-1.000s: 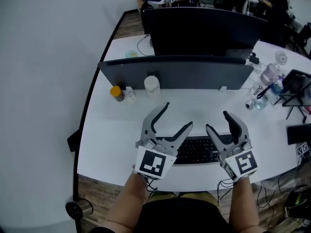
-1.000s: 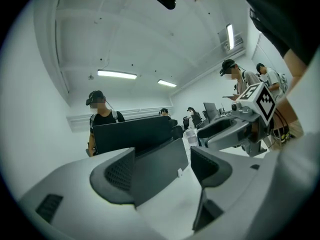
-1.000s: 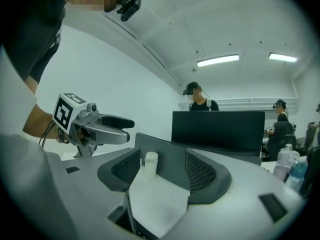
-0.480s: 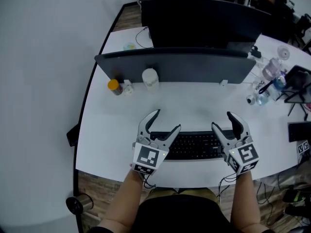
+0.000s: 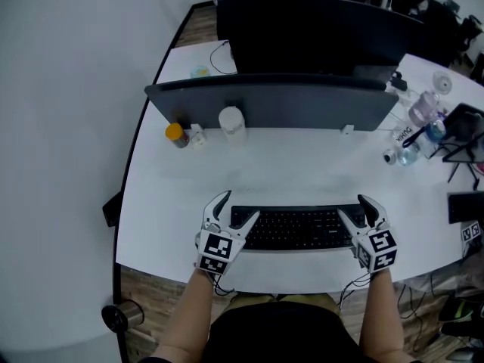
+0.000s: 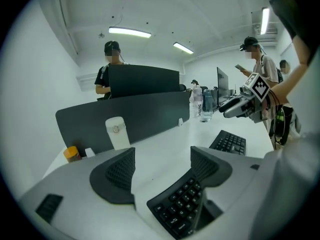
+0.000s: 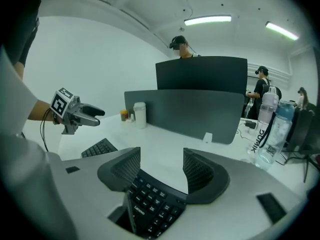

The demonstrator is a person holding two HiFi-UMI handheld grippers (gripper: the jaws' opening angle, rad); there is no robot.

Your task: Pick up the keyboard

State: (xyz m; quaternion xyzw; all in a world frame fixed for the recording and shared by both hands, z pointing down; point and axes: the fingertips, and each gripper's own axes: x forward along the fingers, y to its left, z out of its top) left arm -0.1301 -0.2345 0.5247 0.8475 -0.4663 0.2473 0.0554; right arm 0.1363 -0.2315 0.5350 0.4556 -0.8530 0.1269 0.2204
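A black keyboard [image 5: 296, 227] lies flat on the white desk [image 5: 166, 203], near its front edge. My left gripper [image 5: 237, 206] is open at the keyboard's left end, and that end [image 6: 182, 204] sits between its spread jaws. At the right end my right gripper [image 5: 352, 206] is open too, with the keyboard's corner [image 7: 150, 201] between its jaws. Neither pair of jaws has closed on the keyboard. Each gripper view shows the other gripper across the desk: the right gripper [image 6: 245, 104] and the left gripper [image 7: 80, 114].
A grey divider panel [image 5: 272, 100] and a dark monitor [image 5: 318, 32] stand behind the keyboard. A white canister [image 5: 231, 122] and an orange-capped jar [image 5: 177, 135] sit by the divider. Water bottles [image 5: 420, 116] and a black stand [image 5: 461, 131] crowd the right. People stand beyond the desk.
Both grippers have moved down and apart, from above the keyboard's middle to its two ends. They stay open. The keyboard has not moved.
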